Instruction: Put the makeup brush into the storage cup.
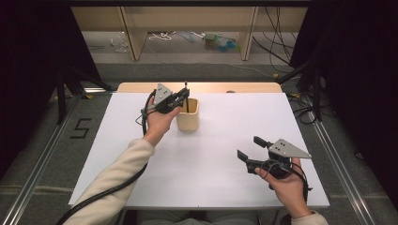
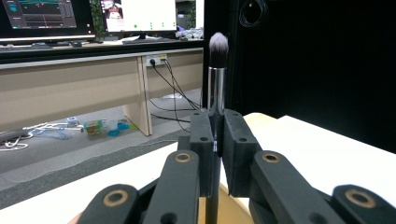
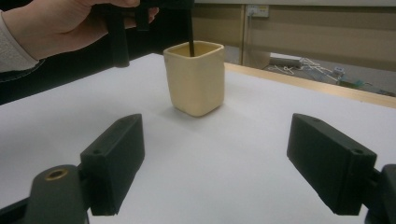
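Note:
A cream square cup (image 1: 187,115) stands on the white table (image 1: 211,154) toward the back. My left gripper (image 1: 184,96) hovers over the cup's left rim, shut on a makeup brush (image 2: 217,70) held upright, bristles up and silver ferrule just above the jaws. The brush's black handle (image 3: 191,32) reaches down into the cup (image 3: 196,77). My right gripper (image 1: 251,147) rests near the front right of the table, open, nothing between its fingers (image 3: 114,161); it points toward the cup.
The wooden table edge (image 1: 202,86) runs behind the white sheet. Beyond it are desk legs, cables and small items on the floor (image 1: 220,42). Metal rails (image 1: 338,159) flank the table on both sides.

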The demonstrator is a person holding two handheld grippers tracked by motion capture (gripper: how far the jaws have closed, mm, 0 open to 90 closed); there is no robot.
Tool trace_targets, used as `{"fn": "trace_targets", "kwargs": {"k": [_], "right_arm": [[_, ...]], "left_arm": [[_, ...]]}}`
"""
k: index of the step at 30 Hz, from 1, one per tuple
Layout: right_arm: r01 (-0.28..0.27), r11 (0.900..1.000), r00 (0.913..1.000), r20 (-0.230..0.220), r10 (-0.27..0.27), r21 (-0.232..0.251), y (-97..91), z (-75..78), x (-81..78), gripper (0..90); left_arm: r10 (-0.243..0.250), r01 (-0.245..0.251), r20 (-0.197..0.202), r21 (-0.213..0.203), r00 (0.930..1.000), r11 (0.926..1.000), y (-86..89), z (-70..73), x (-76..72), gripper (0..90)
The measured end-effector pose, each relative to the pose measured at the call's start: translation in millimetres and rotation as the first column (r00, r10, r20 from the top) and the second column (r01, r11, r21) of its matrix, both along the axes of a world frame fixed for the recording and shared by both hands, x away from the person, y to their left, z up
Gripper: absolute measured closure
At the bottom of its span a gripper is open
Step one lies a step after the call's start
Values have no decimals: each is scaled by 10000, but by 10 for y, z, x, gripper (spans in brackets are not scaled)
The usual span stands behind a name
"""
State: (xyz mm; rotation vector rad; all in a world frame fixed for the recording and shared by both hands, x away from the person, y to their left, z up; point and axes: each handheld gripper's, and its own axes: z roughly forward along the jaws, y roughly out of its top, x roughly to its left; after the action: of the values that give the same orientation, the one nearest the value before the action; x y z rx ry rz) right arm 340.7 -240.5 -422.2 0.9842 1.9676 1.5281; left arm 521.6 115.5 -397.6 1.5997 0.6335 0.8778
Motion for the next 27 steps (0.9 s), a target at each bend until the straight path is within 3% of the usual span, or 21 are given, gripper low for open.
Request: {"fn": "trace_targets", "kwargs": {"k": [27], "right_arm": [[-39, 10000, 9999, -101, 38, -47, -1, 5, -5, 201]], "left_arm": [[29, -27, -100, 154, 9999, 9999, 12, -35, 15, 831]]}}
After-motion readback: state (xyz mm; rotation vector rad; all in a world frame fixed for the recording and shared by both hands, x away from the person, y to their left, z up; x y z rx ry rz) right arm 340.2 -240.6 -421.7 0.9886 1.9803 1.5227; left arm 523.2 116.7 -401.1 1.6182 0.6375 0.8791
